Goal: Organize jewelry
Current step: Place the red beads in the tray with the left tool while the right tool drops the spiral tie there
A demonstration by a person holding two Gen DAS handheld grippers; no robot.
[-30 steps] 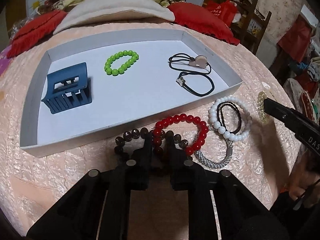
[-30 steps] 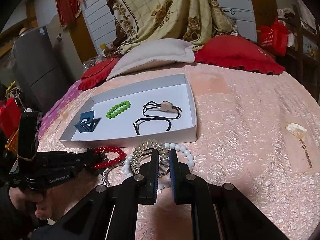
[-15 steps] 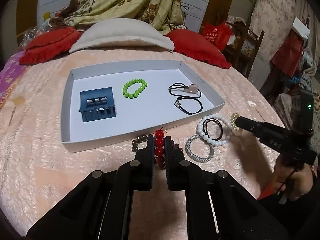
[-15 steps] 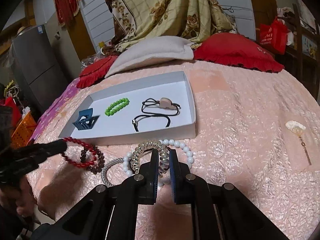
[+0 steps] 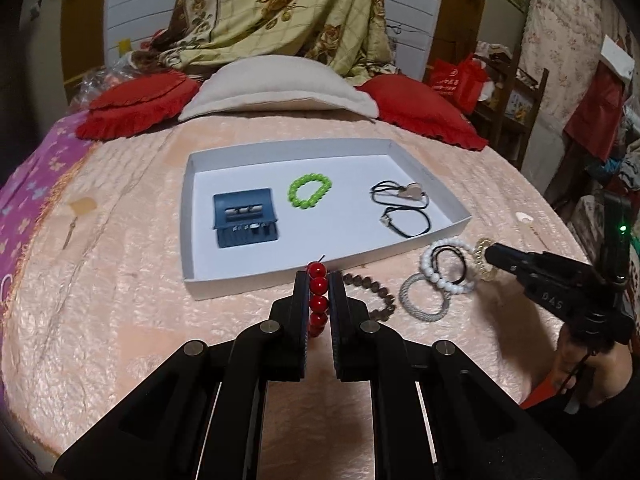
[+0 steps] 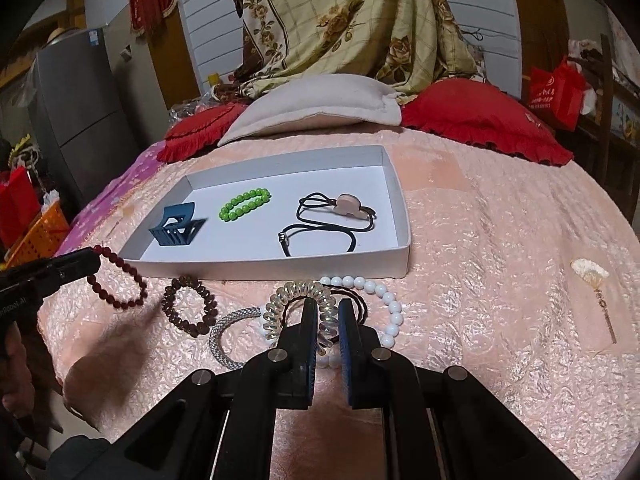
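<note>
Gripping a red bead bracelet [image 5: 318,296], the left gripper [image 5: 319,280] has its jaws pinched on the beads, and the loop hangs clear of the pink bedspread [image 5: 120,300] just before the near left corner of the white tray [image 5: 224,286]. Inside the tray, from left to right, lie a blue hair claw [image 5: 245,218], a green bead bracelet [image 5: 310,191] and a black cord necklace [image 5: 402,210] with a pale pendant. On the bed near the tray's front wall rest a brown bead bracelet [image 5: 372,298], a silver woven ring [image 5: 424,298], and a white bead bracelet [image 5: 444,270] with a black hair tie [image 5: 460,260] lying across it. Further right, the right gripper [image 6: 329,312] has its jaws clamped on a clear coiled hair tie [image 6: 298,294], which sits over the white beads. Red cushions [image 5: 136,106] and a beige pillow [image 5: 276,88] sit at the far end of the bed.
</note>
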